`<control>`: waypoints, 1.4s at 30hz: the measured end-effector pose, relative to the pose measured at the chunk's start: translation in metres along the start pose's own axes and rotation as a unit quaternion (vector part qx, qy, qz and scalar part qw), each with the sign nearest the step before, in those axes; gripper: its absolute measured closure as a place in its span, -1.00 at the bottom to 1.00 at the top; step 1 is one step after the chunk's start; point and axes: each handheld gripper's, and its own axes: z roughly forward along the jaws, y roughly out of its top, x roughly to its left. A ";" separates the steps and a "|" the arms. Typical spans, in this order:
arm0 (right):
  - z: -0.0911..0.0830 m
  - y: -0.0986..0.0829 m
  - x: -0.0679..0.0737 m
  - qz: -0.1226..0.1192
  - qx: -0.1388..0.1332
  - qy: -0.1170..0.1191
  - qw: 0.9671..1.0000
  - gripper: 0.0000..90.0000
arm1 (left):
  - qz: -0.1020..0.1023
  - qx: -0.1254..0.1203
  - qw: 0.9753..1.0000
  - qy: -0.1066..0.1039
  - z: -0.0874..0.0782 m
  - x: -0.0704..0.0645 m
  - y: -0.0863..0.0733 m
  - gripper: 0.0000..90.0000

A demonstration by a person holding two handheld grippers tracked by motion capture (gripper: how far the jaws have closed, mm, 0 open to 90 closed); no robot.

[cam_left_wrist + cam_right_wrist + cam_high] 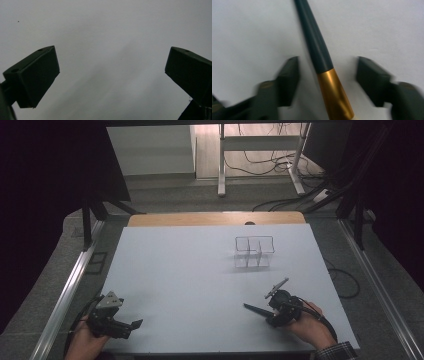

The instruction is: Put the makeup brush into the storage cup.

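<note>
A brush (317,47) with a dark handle and a gold ferrule (334,92) lies on the white table. My right gripper (328,65) is open, its jaws standing on either side of the ferrule with a gap on both sides. In the high view the dark handle (254,309) pokes out leftward from my right gripper (272,312) at the table's front right. My left gripper (122,325) rests at the front left corner. It is open over bare table (112,57), with nothing between its jaws.
A clear acrylic organiser (255,252) with several compartments stands right of centre toward the back of the white table (190,270). Beyond the table's wooden far edge (215,218) are a desk frame and floor cables.
</note>
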 end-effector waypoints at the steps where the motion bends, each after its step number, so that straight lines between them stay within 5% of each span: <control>1: -0.001 0.000 0.000 0.000 0.004 0.002 1.000 0.44 | 0.000 0.000 1.000 0.000 0.000 0.000 0.000 -1.00; 2: -0.001 0.000 0.000 -0.002 0.009 0.005 1.000 0.60 | 0.000 0.000 1.000 0.000 0.000 0.000 0.000 -1.00; 13: -0.004 -0.002 -0.005 0.017 0.014 0.029 0.999 0.62 | 0.012 -0.016 1.000 0.013 -0.001 0.001 -0.001 -1.00; 25: -0.017 -0.001 -0.004 0.006 -0.021 0.026 0.999 0.62 | 0.030 -0.043 0.999 0.006 -0.003 -0.001 0.001 -0.98; 33: -0.027 0.001 -0.003 -0.005 -0.043 0.028 0.999 0.61 | 0.026 -0.055 0.997 -0.040 0.004 -0.010 0.018 -0.97; 36: -0.033 0.002 -0.001 -0.013 -0.065 0.040 0.997 0.61 | 0.046 -0.035 0.998 -0.035 0.010 -0.018 0.027 -0.97; 42: -0.038 0.003 0.000 -0.022 -0.080 0.046 0.995 0.61 | 0.067 -0.027 0.995 -0.069 0.020 -0.032 0.043 -0.97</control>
